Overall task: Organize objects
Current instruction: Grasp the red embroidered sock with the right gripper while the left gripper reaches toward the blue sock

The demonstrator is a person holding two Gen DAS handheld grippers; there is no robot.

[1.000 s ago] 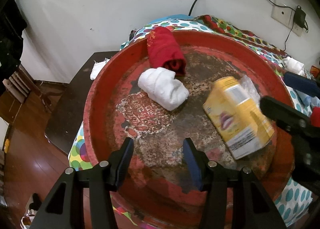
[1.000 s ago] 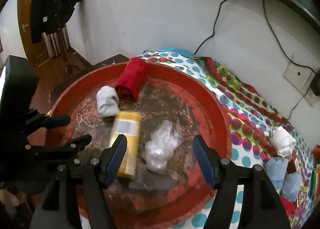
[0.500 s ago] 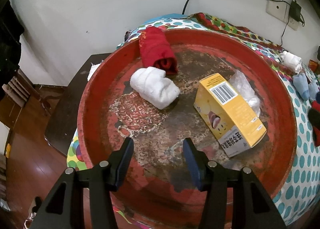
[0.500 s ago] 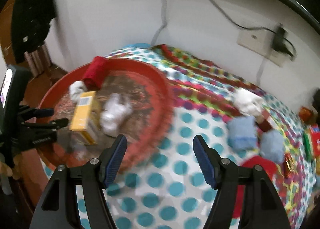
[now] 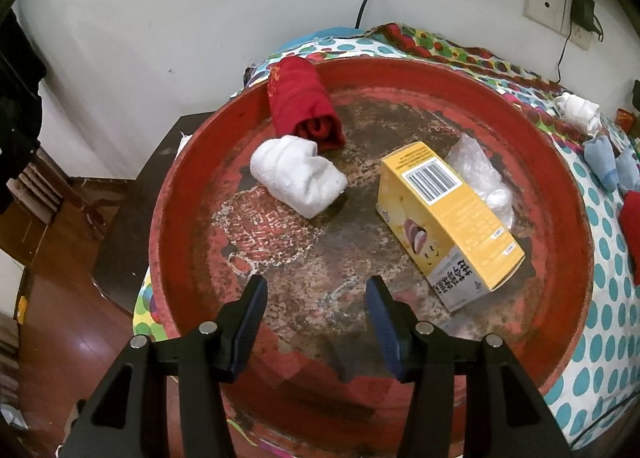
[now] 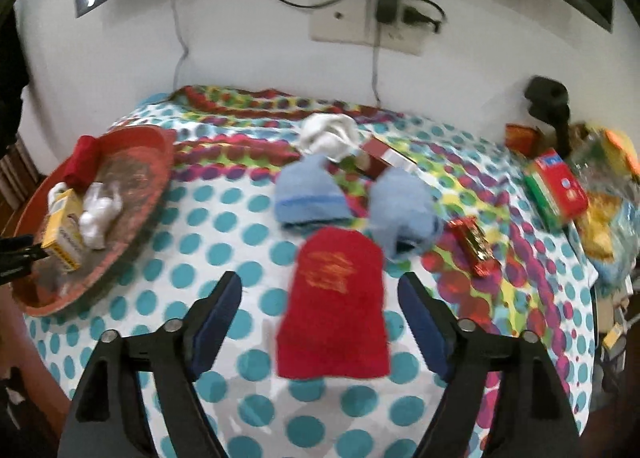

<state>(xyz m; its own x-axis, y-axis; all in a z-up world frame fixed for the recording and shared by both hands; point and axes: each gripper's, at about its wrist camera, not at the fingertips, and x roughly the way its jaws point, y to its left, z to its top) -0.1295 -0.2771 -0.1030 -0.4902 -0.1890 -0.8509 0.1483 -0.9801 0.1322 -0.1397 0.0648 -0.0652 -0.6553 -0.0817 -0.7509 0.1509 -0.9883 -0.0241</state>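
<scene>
Right gripper (image 6: 320, 298) w/ jaws opening, folded red cloth (image 6: 334, 306) lying on dotted tablecloth (image 6: 224, 226) between them untouched; left gripper (image 5: 316, 310) spread, empty, over round red tray (image 5: 568, 194).

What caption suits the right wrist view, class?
Right gripper, jaws opening, over a red towel on the dotted tablecloth, blue socks beyond.

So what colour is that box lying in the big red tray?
Yellow, with a white end and a barcode: the box shows best in the left wrist view.

Box (image 5: 448, 218) lies in tray (image 5: 560, 162), rolled towels (image 5: 298, 174) to its left.
</scene>
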